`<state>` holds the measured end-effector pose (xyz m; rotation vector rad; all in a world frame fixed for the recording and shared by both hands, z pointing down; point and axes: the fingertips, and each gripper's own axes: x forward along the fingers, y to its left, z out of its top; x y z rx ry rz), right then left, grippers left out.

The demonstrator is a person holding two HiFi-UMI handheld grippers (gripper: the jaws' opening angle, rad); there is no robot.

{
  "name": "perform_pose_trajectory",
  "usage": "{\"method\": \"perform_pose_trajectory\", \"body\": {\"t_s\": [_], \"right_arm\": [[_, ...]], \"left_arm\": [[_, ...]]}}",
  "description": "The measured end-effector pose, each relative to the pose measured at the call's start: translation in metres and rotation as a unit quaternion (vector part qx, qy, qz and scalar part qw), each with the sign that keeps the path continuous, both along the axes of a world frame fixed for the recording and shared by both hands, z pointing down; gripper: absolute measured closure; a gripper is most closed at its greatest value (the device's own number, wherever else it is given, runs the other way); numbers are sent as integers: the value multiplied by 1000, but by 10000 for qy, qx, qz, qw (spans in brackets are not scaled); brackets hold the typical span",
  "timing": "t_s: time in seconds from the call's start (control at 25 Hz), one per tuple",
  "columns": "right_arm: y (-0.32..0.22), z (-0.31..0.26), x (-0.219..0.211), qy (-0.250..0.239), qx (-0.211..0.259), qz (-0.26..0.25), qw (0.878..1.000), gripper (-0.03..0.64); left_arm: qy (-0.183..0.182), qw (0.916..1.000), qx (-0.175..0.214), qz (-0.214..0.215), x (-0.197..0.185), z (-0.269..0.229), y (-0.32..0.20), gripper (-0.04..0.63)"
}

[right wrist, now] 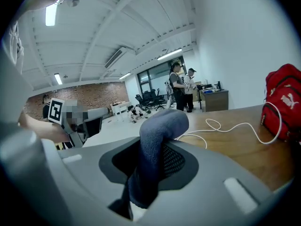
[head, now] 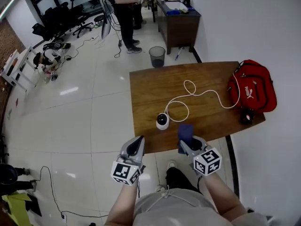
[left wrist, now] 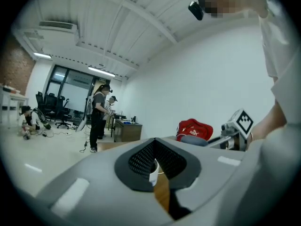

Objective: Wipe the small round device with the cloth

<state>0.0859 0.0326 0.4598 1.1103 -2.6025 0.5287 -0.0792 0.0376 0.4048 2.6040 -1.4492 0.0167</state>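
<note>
The small round white device (head: pixel 162 121) stands near the front edge of the brown wooden table (head: pixel 150 86), with a white cable (head: pixel 197 94) running from it toward the back. My right gripper (head: pixel 186 144) is shut on a dark blue cloth (head: pixel 185 132) that stands up above the table edge just right of the device. In the right gripper view the cloth (right wrist: pixel 157 131) folds over between the jaws of the right gripper (right wrist: pixel 155 160). My left gripper (head: pixel 138 142) hangs shut and empty off the table's front edge, left of the device. In its own view the left gripper (left wrist: pixel 155 163) has its jaws together.
A red bag (head: pixel 254 86) and a small black object (head: pixel 247 116) lie at the table's right end. A mesh bin (head: pixel 157 56) stands on the tiled floor behind the table. Two people (head: pixel 124 13) stand by a dark desk (head: pixel 176 20) farther back, near office chairs (head: pixel 61 18).
</note>
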Motion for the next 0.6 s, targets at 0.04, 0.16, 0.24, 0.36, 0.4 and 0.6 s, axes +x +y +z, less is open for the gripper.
{"method": "perform_pose_trajectory", "body": {"t_s": [0.04, 0.16, 0.24, 0.36, 0.4, 0.6], "right_arm": [[15, -3, -1, -11, 30, 49, 10000, 506], [60, -11, -8, -23, 121, 172, 9998, 506], [83, -15, -11, -33, 198, 218, 9996, 506], [104, -21, -12, 51, 400, 240, 9989, 506], [110, -24, -12, 99, 467, 231, 9986, 506], [137, -33, -11, 196, 686, 200, 9972, 506]], "left_arm": [[140, 9999, 44, -2, -3, -9, 14, 589], [273, 9995, 147, 17, -10, -30, 57, 588], [147, 9998, 163, 20, -13, -35, 80, 588], [-129, 9998, 151, 37, -9, -33, 104, 589], [-187, 9997, 140, 43, -8, -33, 111, 589], [-261, 9991, 311, -73, -2, -50, 137, 589]]}}
